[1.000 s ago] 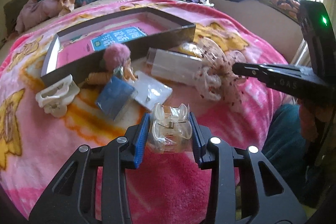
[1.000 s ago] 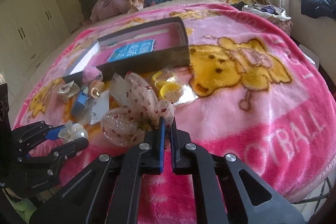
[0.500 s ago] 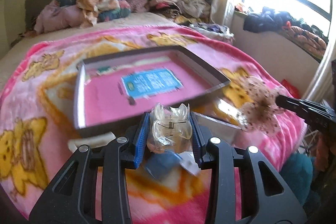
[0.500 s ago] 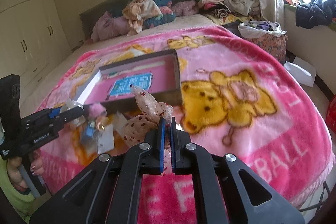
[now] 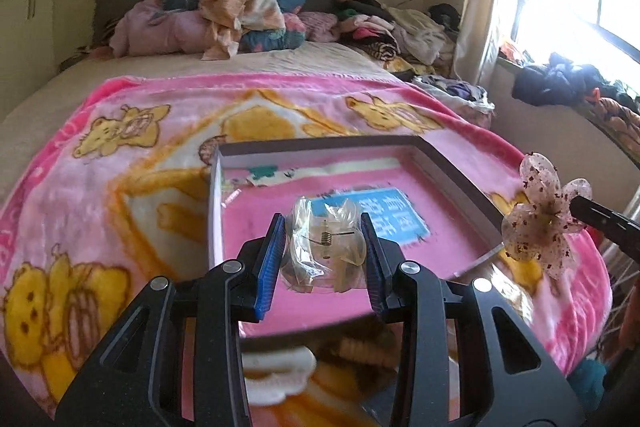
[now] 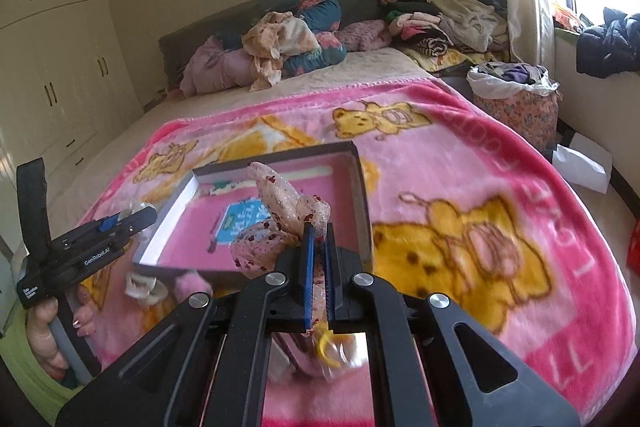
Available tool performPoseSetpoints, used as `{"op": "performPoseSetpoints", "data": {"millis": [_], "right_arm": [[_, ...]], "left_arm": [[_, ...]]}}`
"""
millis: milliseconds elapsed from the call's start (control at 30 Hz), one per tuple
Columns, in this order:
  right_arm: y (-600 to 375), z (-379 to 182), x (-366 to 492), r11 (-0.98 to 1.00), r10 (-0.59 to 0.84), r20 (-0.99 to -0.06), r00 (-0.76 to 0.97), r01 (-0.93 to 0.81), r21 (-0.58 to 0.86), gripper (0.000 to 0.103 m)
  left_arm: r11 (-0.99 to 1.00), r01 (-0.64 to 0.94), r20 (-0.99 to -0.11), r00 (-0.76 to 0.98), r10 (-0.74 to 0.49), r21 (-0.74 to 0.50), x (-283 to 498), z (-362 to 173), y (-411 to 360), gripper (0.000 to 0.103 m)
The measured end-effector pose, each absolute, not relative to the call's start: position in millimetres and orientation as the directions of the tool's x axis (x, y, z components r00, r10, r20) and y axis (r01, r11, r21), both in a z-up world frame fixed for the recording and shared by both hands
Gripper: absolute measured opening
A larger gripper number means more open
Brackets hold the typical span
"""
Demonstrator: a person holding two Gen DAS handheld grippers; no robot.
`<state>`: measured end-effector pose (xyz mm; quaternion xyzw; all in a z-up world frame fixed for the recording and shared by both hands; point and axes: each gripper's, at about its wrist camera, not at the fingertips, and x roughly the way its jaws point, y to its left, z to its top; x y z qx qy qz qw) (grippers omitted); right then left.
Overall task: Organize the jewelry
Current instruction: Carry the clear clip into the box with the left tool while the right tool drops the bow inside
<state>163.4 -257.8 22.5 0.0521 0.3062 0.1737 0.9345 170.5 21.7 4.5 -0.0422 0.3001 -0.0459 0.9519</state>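
**Grippers carrying two hair pieces over the box**

Left gripper (image 5: 324, 259) is seen closed on a clear hair clip (image 5: 326, 247), held in the air over the near part of the box (image 5: 452, 167). The right gripper (image 6: 317, 267) is clamped on a spotted fabric bow (image 6: 280, 215), also above the box, toward its right wall.

For a clean drop, each piece is best lowered close to the pink floor of the box before the jaws are parted, so that nothing bounces over the low walls. The blue card (image 5: 384, 215) at the middle of the box should be kept uncovered if possible.

Plenty of bare floor is judged to remain left of the card. In front of the near wall, a white clip (image 6: 140, 285) and a pink pompom (image 6: 190, 285) lie on the blanket (image 6: 500, 187); these should be cleared when the grippers are drawn back.
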Motion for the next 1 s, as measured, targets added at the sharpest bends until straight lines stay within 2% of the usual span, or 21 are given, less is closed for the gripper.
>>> {"op": "performPoseSetpoints", "data": {"millis": [200, 500, 1000], "right_arm": [[-242.8, 25.2, 189.7, 0.931, 0.363, -0.56, 0.744, -0.304, 0.2, 0.005], [-220.9, 15.8, 226.0, 0.934, 0.355, -0.594, 0.722, -0.297, 0.196, 0.005], [-196.8, -28.4, 265.1, 0.951, 0.291, -0.693, 0.659, -0.278, 0.135, 0.005]], "left_arm": [[0.995, 0.035, -0.571, 0.817, -0.084, -0.095, 190.6, 2.8, 29.4, 0.028], [0.992, 0.034, -0.611, 0.785, -0.104, -0.125, 219.0, -14.1, 31.4, 0.028], [0.993, 0.037, -0.674, 0.732, -0.103, -0.111, 238.5, -37.3, 26.2, 0.028]]}}
